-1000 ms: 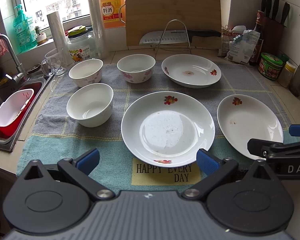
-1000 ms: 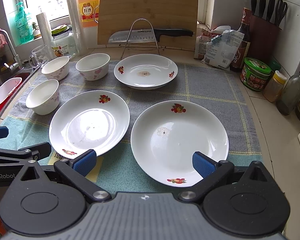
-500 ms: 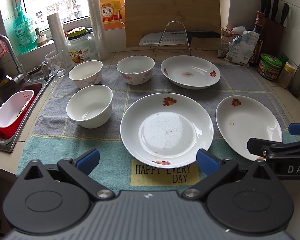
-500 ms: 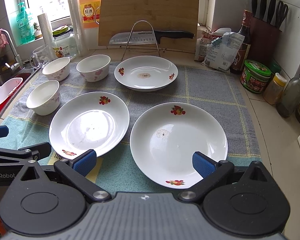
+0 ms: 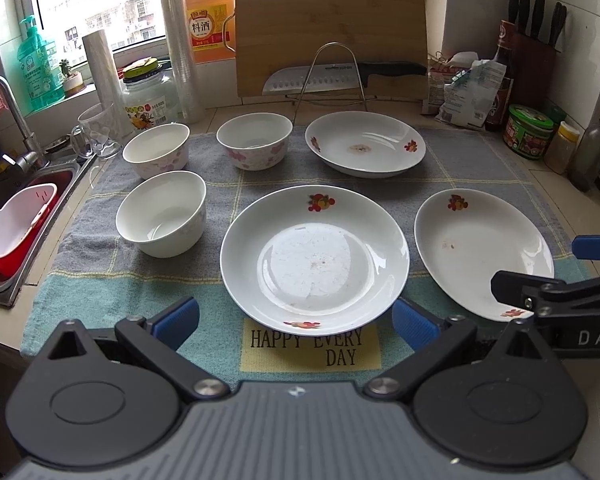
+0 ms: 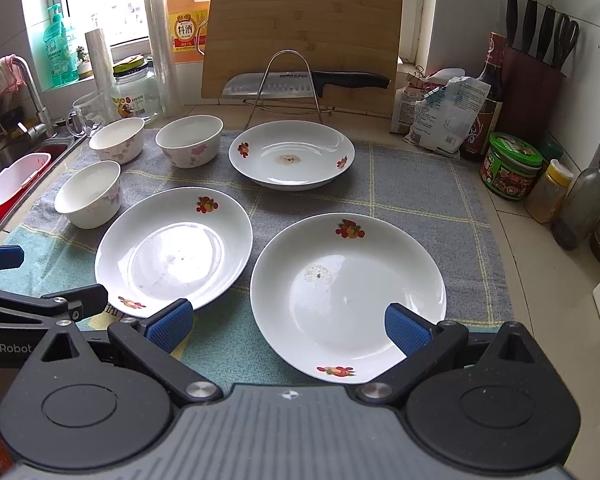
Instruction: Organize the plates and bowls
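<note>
Three white plates with fruit prints lie on a towel: a middle plate, a right plate and a far plate. Three white bowls stand at the left: a near bowl, a far-left bowl and a floral bowl. My left gripper is open and empty, just short of the middle plate's near rim. My right gripper is open and empty, its fingers astride the right plate's near rim.
A sink with a red-and-white basket lies left. A cutting board, a knife on a wire rack, jars and bottles line the back. Sauce jars and bottles stand right. The towel reads "HAPPY EVERY DAY".
Both grippers have crept forward and dipped slightly toward the plates. Both stay open and empty. No dish has moved.
</note>
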